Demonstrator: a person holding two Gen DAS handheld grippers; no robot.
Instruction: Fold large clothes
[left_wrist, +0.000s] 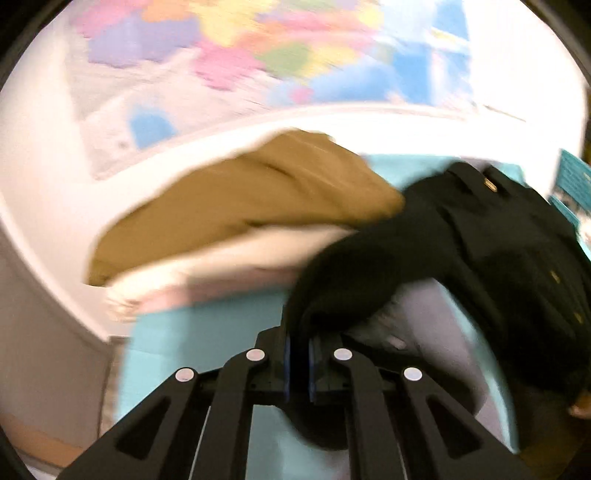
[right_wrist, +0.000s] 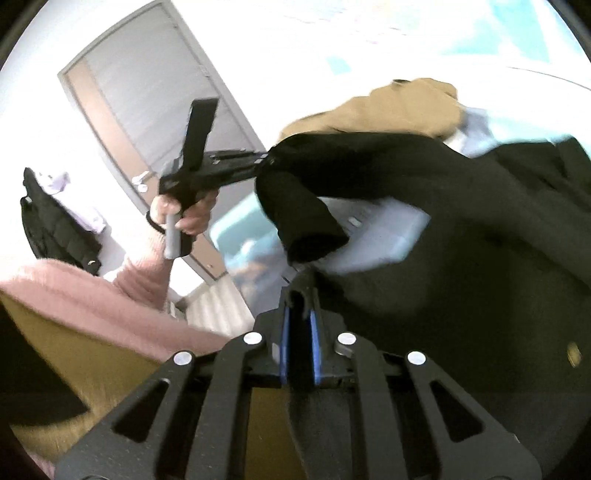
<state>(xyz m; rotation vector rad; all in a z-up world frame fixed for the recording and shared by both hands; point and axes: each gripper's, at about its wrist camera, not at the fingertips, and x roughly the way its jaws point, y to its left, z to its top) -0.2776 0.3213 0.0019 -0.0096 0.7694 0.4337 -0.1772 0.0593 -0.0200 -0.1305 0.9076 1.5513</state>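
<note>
A large black garment (left_wrist: 498, 251) with gold buttons hangs stretched between both grippers above a light blue surface (left_wrist: 207, 332). My left gripper (left_wrist: 299, 343) is shut on a fold of the black cloth, likely a sleeve. My right gripper (right_wrist: 300, 299) is shut on another edge of the same black garment (right_wrist: 461, 258). In the right wrist view the left gripper (right_wrist: 264, 160) shows at mid left, held in a hand, with a black sleeve end (right_wrist: 306, 221) drooping from it.
A tan garment (left_wrist: 251, 199) lies on a white one (left_wrist: 229, 258) behind the black one. A colourful map (left_wrist: 258, 48) covers the wall. The right wrist view shows a grey door (right_wrist: 147, 96), the person's pink sleeve (right_wrist: 92, 291) and dark clothes (right_wrist: 55, 225) hanging at left.
</note>
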